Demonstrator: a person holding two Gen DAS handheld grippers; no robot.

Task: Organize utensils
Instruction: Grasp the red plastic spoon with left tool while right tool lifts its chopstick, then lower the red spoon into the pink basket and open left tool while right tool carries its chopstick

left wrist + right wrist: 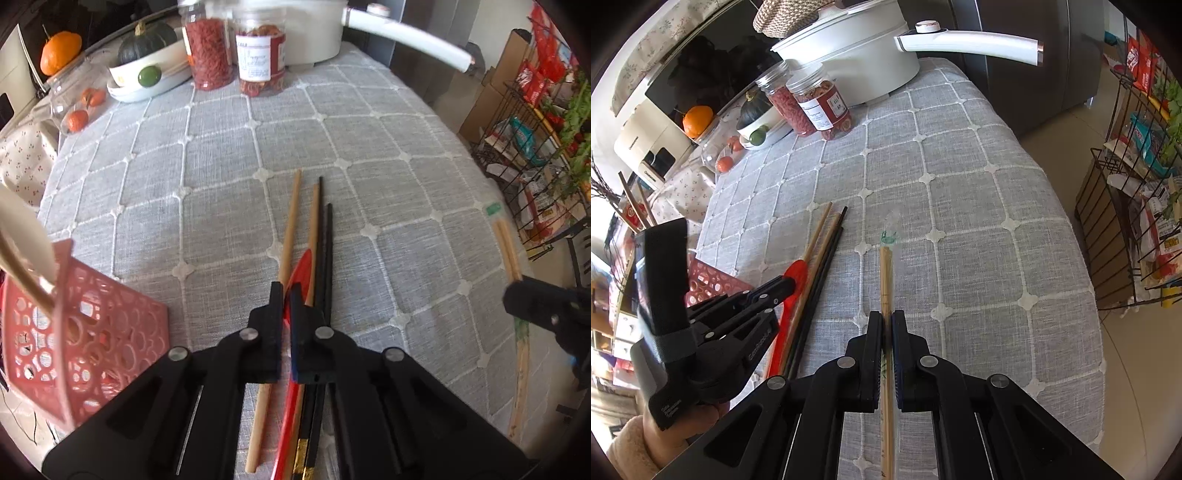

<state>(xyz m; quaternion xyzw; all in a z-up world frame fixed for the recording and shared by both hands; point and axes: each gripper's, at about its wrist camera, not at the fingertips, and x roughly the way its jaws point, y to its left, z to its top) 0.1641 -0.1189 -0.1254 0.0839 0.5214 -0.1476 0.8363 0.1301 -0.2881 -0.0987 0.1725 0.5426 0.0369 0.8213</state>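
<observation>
While the left tongs (287, 295) pinch a red plastic spoon (300, 273) beside loose chopsticks (321, 236) on the grey-clothed table (369, 147), the right tongs (887, 318) clamp wrapped bamboo chopsticks (885, 280).

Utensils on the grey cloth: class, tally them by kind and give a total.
Tan chopsticks: 2
Black chopsticks: 2
Red spoon: 1
Wrapped chopstick pairs: 1
Total: 6
</observation>
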